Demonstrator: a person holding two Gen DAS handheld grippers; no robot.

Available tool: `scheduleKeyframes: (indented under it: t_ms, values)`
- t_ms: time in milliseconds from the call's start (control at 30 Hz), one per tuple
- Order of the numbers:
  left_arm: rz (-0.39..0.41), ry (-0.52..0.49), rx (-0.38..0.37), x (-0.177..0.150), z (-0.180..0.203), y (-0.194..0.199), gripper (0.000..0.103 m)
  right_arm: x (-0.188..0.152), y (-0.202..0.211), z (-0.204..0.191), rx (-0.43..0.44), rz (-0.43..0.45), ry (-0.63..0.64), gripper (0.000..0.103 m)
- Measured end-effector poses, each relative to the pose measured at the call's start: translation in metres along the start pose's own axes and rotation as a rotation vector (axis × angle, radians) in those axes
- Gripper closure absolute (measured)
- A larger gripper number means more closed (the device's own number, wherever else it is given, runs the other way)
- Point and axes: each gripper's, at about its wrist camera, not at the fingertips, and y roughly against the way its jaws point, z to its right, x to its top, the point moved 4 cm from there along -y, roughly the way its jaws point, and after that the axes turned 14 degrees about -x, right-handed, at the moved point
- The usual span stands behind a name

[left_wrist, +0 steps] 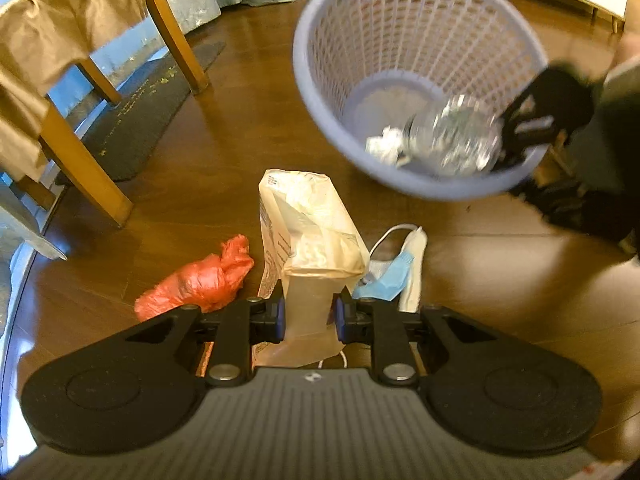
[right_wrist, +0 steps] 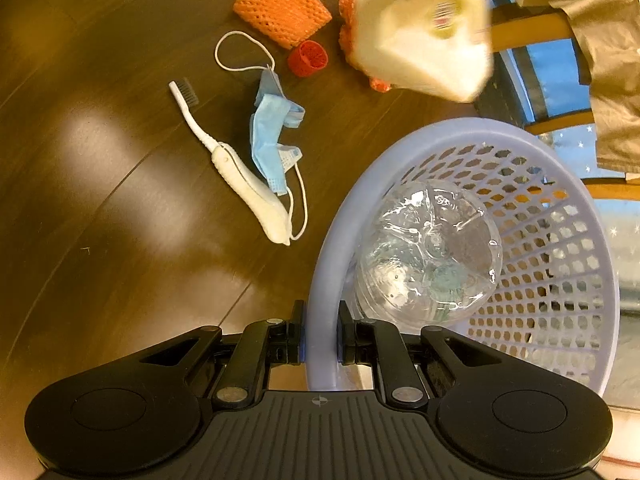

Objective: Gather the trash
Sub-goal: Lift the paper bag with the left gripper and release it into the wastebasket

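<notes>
The cream paper bag (left_wrist: pixel 310 248) is clamped between the two pads of the left tool (left_wrist: pixel 309 318) and hangs above the wooden floor (left_wrist: pixel 224 168); in the right wrist view it is a blurred pale shape (right_wrist: pixel 424 36) over the other trash. The right tool (right_wrist: pixel 321 338) is clamped on the rim of the lilac basket (right_wrist: pixel 324 280), which is tilted. Inside the basket lie a clear plastic bottle (right_wrist: pixel 430 248) and a crumpled bit of foil (left_wrist: pixel 384 144). On the floor near the bag are a red plastic bag (left_wrist: pixel 200 276), a blue face mask (right_wrist: pixel 272 140) touching a white toothbrush (right_wrist: pixel 236 172), an orange foam net (right_wrist: pixel 282 8) and a small red cap (right_wrist: pixel 308 58). A wooden chair (left_wrist: pixel 80 168) with brown cloth stands to the side.
</notes>
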Motion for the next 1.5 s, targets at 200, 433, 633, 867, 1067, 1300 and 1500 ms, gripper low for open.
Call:
scheduleKeyframes:
  t_ms: [200, 433, 633, 867, 1067, 1300, 1500]
  values:
    - [0.067, -0.008, -0.04, 0.043, 0.016, 0.036, 0.085, 0.002, -0.001, 0.004, 0.008, -0.012, -0.037, 0.093]
    - [0.158, -0.048, -0.084, 0.095, 0.029, 0.04, 0.083, 0.0, -0.002, 0.002, 0.01, -0.001, -0.044, 0.093]
    - [0.21, -0.083, -0.125, 0.136, 0.037, 0.022, 0.082, 0.003, -0.003, 0.002, 0.014, 0.003, -0.061, 0.093]
    - [0.24, -0.043, -0.19, 0.154, 0.048, 0.005, 0.065, 0.006, -0.004, 0.005, 0.02, 0.008, -0.076, 0.093]
    - [0.273, -0.02, -0.182, 0.156, 0.043, 0.015, 0.063, 0.007, -0.006, 0.004, 0.02, 0.016, -0.068, 0.093]
    - [0.291, 0.01, -0.15, 0.15, 0.027, 0.033, 0.063, 0.008, -0.005, 0.004, 0.021, 0.014, -0.071, 0.093]
    - [0.282, 0.017, -0.091, 0.138, 0.01, 0.043, 0.059, 0.007, -0.002, 0.005, 0.019, 0.01, -0.071, 0.093]
